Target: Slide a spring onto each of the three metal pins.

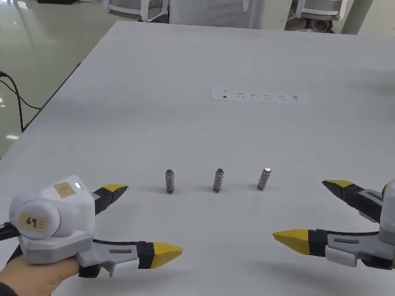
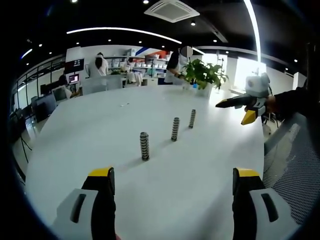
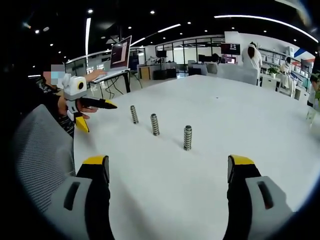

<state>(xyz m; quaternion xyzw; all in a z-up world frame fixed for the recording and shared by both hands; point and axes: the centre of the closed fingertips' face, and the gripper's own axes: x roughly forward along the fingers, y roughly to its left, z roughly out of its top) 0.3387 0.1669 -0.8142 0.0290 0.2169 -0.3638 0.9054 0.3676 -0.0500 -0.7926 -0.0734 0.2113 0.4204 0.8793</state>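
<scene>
Three upright metal pins, each wrapped in a spring, stand in a row on the white table: the left pin (image 1: 170, 181), the middle pin (image 1: 218, 180) and the right pin (image 1: 264, 178). In the left gripper view the nearest pin (image 2: 144, 146) stands ahead of the jaws; in the right gripper view the nearest pin (image 3: 187, 137) does. My left gripper (image 1: 148, 219) (image 2: 172, 187) is open and empty at the lower left, short of the row. My right gripper (image 1: 315, 209) (image 3: 167, 177) is open and empty at the lower right.
A flush socket panel (image 1: 258, 96) lies in the table (image 1: 185, 92) beyond the pins. The table's left edge falls to the floor, where a black cable (image 1: 15, 98) runs. Chairs stand at the far end. Mesh chair backs (image 3: 40, 155) sit close to the near edge.
</scene>
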